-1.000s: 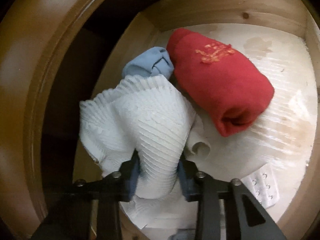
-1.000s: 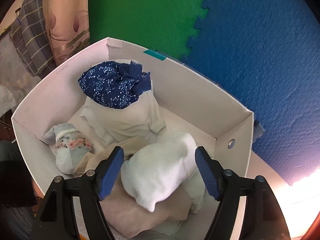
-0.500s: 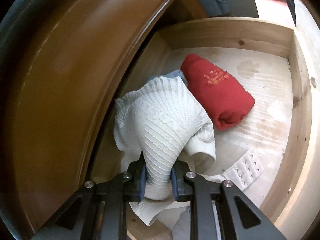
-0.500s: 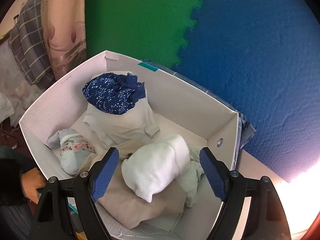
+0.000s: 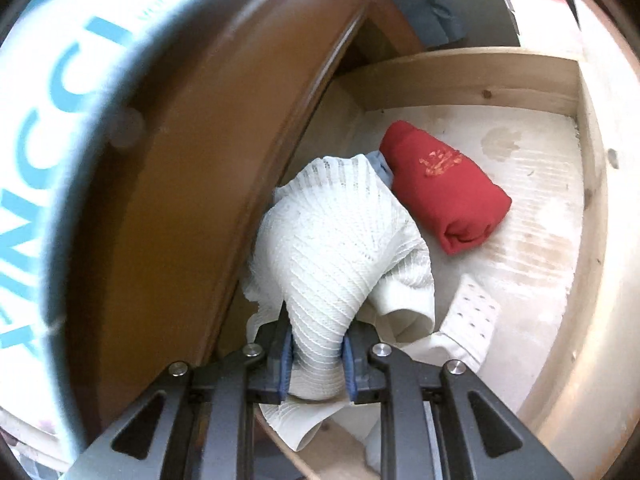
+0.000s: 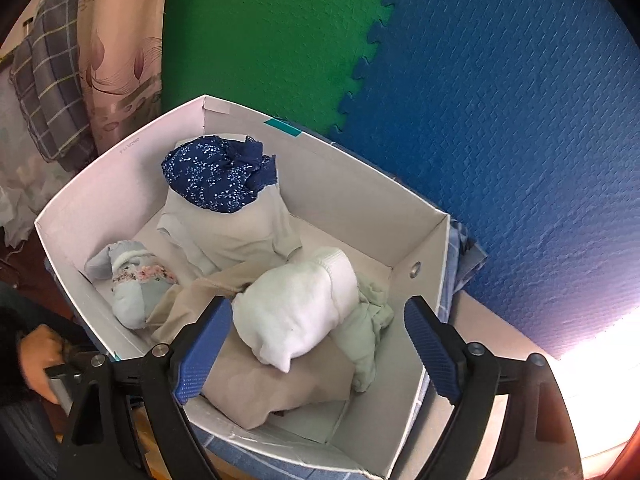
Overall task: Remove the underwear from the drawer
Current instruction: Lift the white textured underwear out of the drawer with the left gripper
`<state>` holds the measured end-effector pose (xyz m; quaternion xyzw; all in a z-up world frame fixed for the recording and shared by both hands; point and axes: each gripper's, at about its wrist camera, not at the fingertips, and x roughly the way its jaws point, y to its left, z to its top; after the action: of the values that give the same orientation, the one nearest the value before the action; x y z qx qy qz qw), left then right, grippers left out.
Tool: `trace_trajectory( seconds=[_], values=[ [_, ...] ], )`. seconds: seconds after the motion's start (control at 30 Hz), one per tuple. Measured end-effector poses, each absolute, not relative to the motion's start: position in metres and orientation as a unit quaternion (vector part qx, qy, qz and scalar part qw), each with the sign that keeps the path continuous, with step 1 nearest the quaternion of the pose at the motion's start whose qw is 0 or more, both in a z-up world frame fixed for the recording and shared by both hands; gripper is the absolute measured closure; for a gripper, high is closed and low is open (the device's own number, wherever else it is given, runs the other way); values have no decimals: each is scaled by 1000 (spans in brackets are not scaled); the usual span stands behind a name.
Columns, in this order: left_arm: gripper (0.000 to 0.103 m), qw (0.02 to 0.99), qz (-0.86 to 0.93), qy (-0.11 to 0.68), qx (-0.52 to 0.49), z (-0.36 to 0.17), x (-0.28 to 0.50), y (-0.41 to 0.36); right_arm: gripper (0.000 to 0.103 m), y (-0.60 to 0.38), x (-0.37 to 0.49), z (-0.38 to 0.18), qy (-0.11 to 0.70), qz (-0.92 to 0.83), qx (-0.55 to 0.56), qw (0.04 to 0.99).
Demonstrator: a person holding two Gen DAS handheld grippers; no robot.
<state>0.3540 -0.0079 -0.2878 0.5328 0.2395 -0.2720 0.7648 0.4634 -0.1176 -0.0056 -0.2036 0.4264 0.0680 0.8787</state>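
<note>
The left gripper has its jaws clamped on one white ribbed underwear, bunched and hanging over the near left part of the wooden drawer. Behind it lie one pale blue garment, mostly hidden, and one rolled red garment on the drawer floor. The right gripper has its jaws wide and holds nothing, above one white box. Inside, nearest is one white roll, farther back one navy patterned piece.
</note>
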Motion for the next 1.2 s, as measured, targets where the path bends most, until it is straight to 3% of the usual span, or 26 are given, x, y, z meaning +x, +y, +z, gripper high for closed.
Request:
trace_trajectory(
  seconds=[0.43,0.57,0.87,1.2],
  values=[
    [83,776,-262,242,520,-261,330,28,17,-139,422,-3,417,31,-197,887],
    [83,778,-269,245,512,-249,326,30,4,-158,380,0,406,14,-171,898],
    [83,770,-303,210,521,-187,293,28,4,-180,308,-11,400,-8,-150,904],
    [83,756,-273,221,552,-175,280,64,4,-188,291,-62,435,-13,-119,893]
  ],
)
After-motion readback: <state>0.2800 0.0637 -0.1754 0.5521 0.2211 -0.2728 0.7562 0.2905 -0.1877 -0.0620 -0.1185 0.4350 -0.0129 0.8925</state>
